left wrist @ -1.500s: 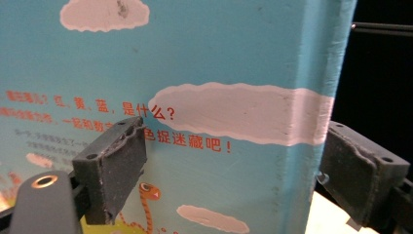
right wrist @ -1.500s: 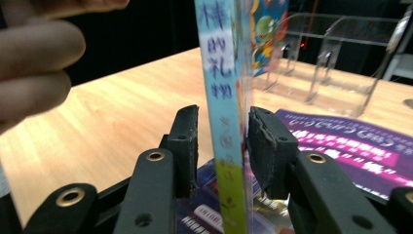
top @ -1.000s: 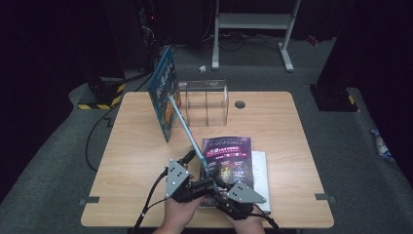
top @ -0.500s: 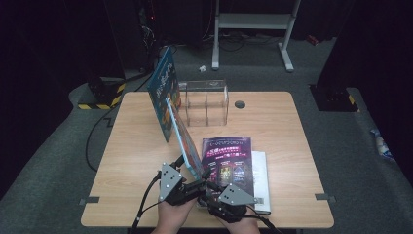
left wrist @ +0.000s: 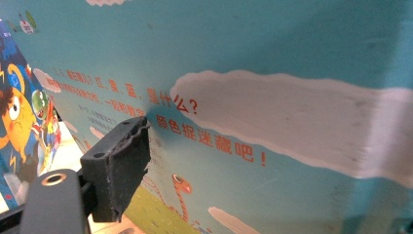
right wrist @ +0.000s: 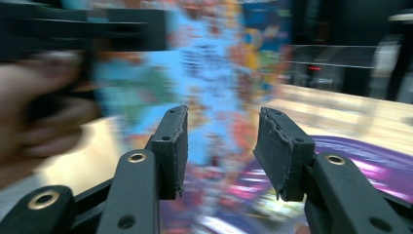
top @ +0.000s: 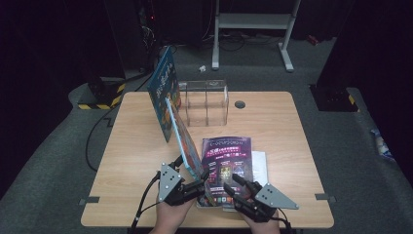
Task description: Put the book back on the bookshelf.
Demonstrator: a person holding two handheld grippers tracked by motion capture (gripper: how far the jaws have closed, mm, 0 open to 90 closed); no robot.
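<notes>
- Left gripper [top: 197, 185], near front edge of table [top: 136, 146]: clamped on lower corner of a teal picture book [top: 182, 131]. In left gripper view one black pad [left wrist: 119, 165] presses flat on the cover [left wrist: 272, 73], next to red print & a white cloud shape; other jaw hidden behind the book.
- That book stands tilted, its low end at the gripper and its far end raised toward the back of the table.
- Just behind it a 2nd blue book [top: 163, 90] stands upright on edge, beside a clear plastic divider box [top: 207, 102].
- Right gripper [top: 238, 187], front-right of left one: jaws apart & have just been opening, nothing between the pads. Right gripper view, blurred: pads [right wrist: 170, 148] part-way open, teal book's cover [right wrist: 214, 63] ahead, the hand holding the left gripper [right wrist: 34, 112] off to one side.
- Under the right gripper's tips a purple magazine [top: 226, 161] lies flat w/ white sheets [top: 260, 163] poking out at its right edge.
- Small round grommet [top: 239, 104] in tabletop, right of the clear box.
</notes>
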